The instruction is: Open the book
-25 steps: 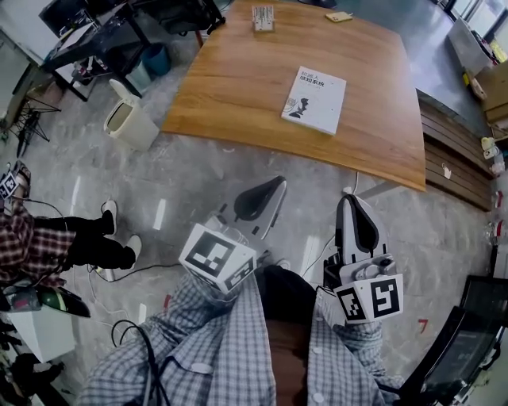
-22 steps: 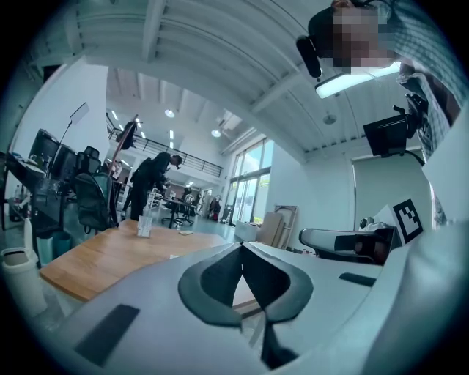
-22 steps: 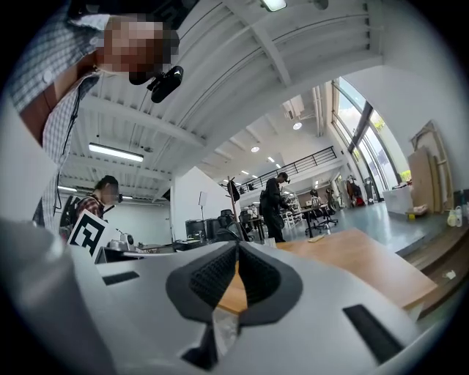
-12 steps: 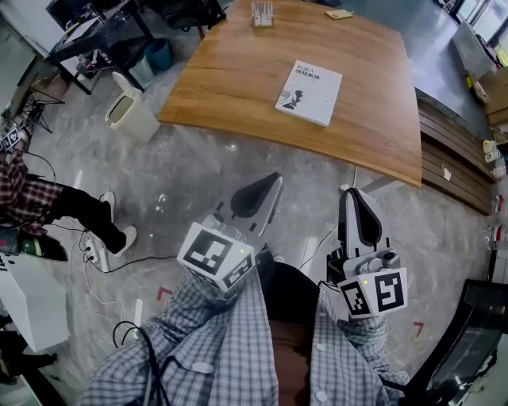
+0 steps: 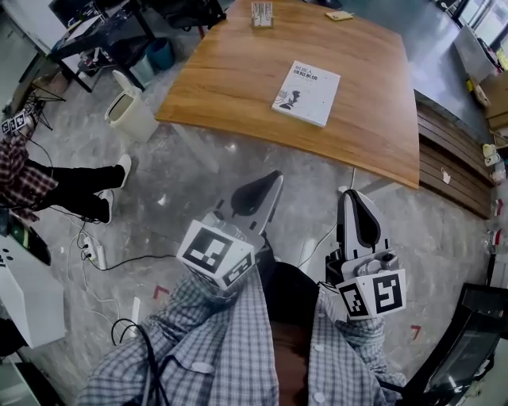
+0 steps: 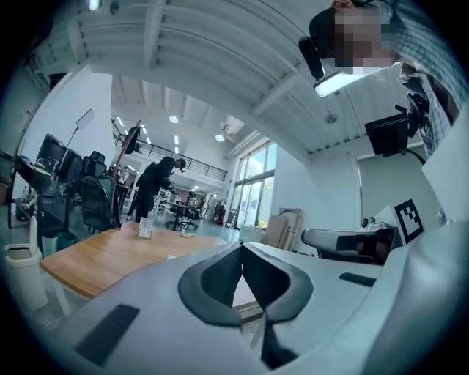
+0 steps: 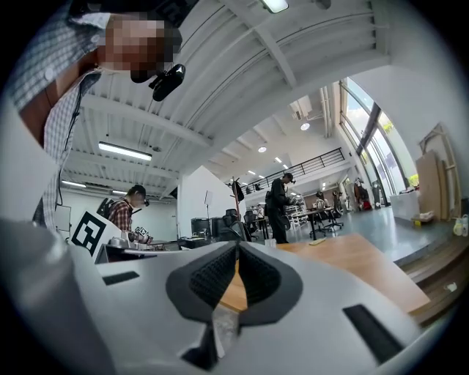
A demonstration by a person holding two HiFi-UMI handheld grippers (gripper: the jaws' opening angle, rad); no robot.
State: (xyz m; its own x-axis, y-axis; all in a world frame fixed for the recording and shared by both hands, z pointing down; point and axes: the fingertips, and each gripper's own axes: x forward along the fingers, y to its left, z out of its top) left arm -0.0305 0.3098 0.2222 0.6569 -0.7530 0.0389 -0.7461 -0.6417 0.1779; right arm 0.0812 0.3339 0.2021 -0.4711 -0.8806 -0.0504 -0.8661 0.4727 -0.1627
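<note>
book (image 5: 306,82), cover title (image 5: 309,71) illegible

Wooden table (image 5: 222,87) well ahead of left gripper (image 5: 274,181) and right gripper (image 5: 355,198). White book (image 5: 306,82) lies closed, ahead between them. Far edge: small holder (image 5: 263,15), flat yellow item (image 5: 339,15).

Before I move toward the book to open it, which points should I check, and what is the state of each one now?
1. White rectangular book lies closed and flat on the brown wooden table: ok.
2. Nothing lies on the book: ok.
3. Left gripper has its jaws shut and empty: ok.
4. Right gripper has its jaws shut and empty: ok.
5. Grippers at the book: not ok, both are over the grey floor, short of the table edge.
6. Which side is the spine: cannot tell.
</note>
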